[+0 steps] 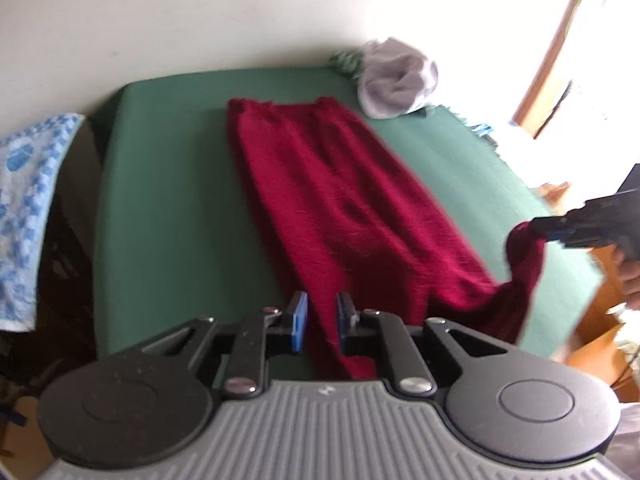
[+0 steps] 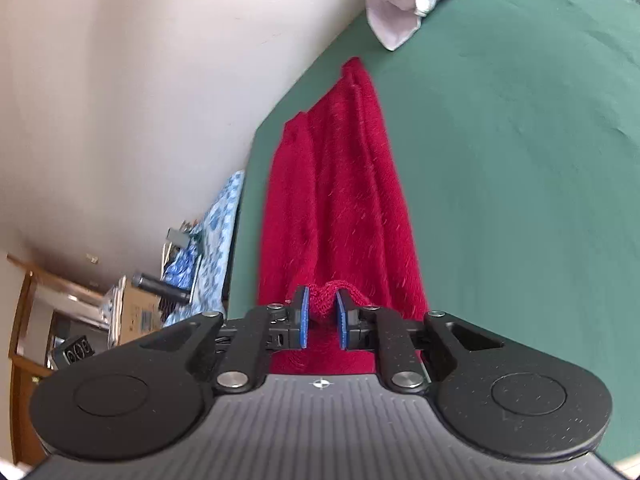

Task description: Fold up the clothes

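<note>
Bed point(image 1: 168, 184) under smooth green cover, set against pale wall. Long red knit garment point(image 1: 320, 184) stretched lengthwise down middle, near end lifted off surface. Crumpled white cloth point(image 1: 396, 80) heaped at far corner, apart from red piece. Small green-and-white fabric point(image 1: 346, 62) touching heap.

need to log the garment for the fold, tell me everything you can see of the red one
The red garment is a deep crimson, fuzzy knit, laid lengthwise in a long narrow strip on the green cover, with soft lengthwise creases. Its far end lies flat near the wall. The near end is lifted: the left gripper is closed on one corner, and the right gripper pinches the other, bunched corner between its blue pads, so the near edge sags between them. What kind of garment it is cannot be told.
</note>
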